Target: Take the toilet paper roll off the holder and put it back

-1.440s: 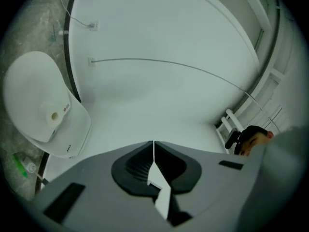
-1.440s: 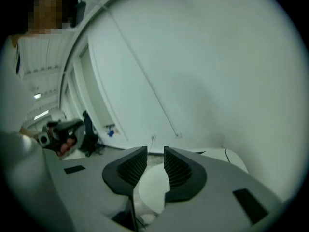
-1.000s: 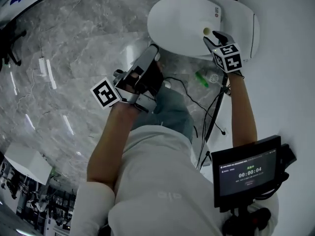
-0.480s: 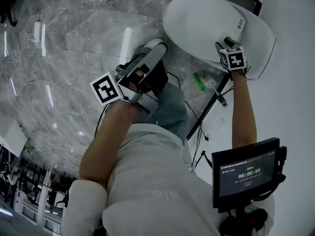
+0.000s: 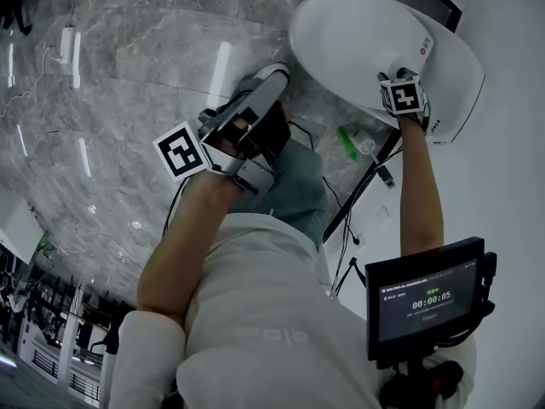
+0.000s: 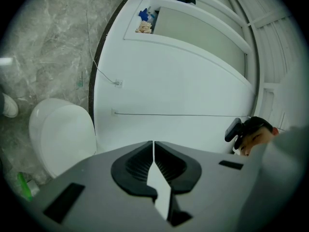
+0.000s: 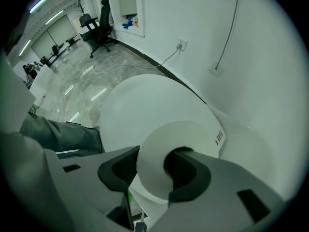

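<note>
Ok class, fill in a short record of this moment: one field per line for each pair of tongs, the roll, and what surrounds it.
Left tongs: shut, nothing between them
Right tongs: shut on the toilet paper roll, with one jaw inside its core and the other outside
Roll position: held over the toilet, which has its lid down
Floor: grey marble
Screen: lower right in the head view, showing a timer

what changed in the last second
Little. The view swung, so the toilet sits further right in the head view, and the screen timer ticked up. Nothing grabbed or released: right tongs stay shut on the roll, left tongs stay shut, empty.
</note>
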`<action>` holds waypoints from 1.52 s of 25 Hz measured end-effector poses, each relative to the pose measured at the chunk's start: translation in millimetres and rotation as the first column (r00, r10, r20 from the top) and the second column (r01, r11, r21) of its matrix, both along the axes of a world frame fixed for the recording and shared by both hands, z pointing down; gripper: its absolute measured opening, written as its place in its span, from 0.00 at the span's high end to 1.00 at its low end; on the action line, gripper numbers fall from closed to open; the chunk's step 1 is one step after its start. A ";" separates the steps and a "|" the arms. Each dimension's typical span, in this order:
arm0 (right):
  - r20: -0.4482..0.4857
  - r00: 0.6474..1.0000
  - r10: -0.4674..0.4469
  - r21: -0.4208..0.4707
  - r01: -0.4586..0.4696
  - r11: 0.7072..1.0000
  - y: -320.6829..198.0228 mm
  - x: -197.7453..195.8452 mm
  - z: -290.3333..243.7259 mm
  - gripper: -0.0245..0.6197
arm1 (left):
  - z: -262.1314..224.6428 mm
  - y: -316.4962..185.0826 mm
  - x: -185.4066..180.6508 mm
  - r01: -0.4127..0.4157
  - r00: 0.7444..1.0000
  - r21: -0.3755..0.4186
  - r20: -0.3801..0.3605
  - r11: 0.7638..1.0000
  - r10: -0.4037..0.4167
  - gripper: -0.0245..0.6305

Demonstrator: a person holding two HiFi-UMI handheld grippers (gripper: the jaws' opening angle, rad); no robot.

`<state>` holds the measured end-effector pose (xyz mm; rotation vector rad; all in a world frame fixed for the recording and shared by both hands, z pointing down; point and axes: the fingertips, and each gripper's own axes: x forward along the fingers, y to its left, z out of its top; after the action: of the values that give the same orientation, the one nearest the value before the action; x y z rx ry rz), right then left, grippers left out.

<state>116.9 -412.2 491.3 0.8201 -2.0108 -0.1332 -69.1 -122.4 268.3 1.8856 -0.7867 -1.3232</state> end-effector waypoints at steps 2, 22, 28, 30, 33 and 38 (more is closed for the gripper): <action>-0.003 1.000 0.000 -0.004 0.000 1.000 -1.2 2.1 2.8 0.70 | -0.1 -0.5 -0.2 0.000 1.000 0.002 0.000 1.000 0.000 0.95; 0.467 0.883 -0.042 -0.081 0.090 0.993 59.5 -35.5 -59.3 0.70 | 22.1 -8.6 -10.5 -0.021 1.000 -0.066 -0.015 0.998 0.020 0.95; 0.680 0.713 -0.170 -0.092 0.314 0.945 107.0 -101.7 -107.5 0.70 | 54.3 14.1 -45.3 0.113 0.990 -0.047 -0.078 0.992 -0.117 0.95; 0.735 0.653 -0.180 -0.104 0.371 0.923 128.4 -115.5 -116.3 0.70 | 61.4 23.0 -54.5 0.139 0.986 -0.053 -0.088 0.989 -0.144 0.95; 0.837 0.534 -0.121 -0.102 0.369 0.924 142.7 -91.3 -145.0 0.70 | 54.8 10.2 -41.1 0.086 0.993 -0.045 -0.074 0.995 -0.089 0.95; 0.953 0.303 0.006 -0.099 0.293 0.951 158.3 -8.5 -204.8 0.70 | 19.2 -21.7 8.8 -0.047 0.998 -0.031 -0.052 0.998 0.045 0.95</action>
<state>108.5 -253.9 286.5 0.5409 -3.1581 0.7052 -60.3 -144.0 287.5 1.8272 -0.7302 -1.3176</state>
